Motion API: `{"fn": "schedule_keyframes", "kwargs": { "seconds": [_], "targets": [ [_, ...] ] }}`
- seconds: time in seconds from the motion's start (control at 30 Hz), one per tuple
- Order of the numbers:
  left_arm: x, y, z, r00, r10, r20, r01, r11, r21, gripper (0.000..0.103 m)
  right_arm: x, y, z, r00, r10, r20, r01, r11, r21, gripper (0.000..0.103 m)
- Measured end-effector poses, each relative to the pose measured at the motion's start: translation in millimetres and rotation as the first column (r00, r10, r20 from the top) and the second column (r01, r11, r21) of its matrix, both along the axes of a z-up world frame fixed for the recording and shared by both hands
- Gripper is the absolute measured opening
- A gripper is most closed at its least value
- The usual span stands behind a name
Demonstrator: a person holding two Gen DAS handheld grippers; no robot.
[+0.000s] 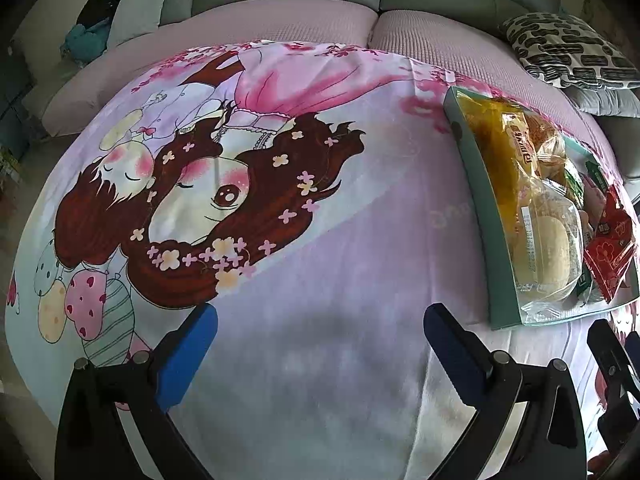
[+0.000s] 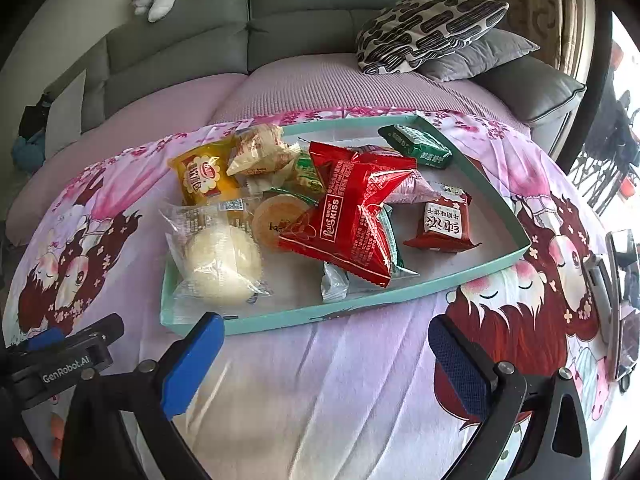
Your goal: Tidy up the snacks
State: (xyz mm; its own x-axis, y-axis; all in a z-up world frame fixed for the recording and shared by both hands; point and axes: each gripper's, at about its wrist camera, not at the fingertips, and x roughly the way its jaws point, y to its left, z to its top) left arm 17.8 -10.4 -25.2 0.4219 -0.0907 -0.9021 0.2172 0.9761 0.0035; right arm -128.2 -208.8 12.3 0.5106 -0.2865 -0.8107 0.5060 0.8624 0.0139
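Both grippers, left [image 1: 320,344] & right [image 2: 326,354]: fingers apart, nothing held, over cloth.
Red pouch [image 2: 352,216] in tray [image 2: 280,318]: I judge light, crinkly, slippery; pinch crimped edge.

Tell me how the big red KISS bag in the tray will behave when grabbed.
The red KISS bag looks puffy and glossy, so probably light, crinkly and somewhat slippery. It rests on other packets in the teal tray, so lifting may disturb them.

In the right wrist view the red packet [image 2: 352,220] covered most of the green-and-white wrappers [image 2: 360,276] beneath it, while in the left wrist view the tray [image 1: 476,208] ran off the right edge.
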Motion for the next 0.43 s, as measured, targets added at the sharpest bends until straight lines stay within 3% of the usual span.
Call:
{"fn": "schedule_keyframes", "kwargs": {
  "seconds": [0.3,0.43],
  "targets": [
    [-3,1,7,0.999,0.011,0.051,-0.012,1.000,0.014,0.102,0,0,-1,1.000,0.001,-0.003,-0.001,1.000,0.001,0.103],
    [-4,2,11,0.998,0.007,0.061,-0.006,1.000,-0.017,0.103,0,0,-1,1.000,0.001,-0.002,-0.001,1.000,0.001,0.103]
  ]
}}
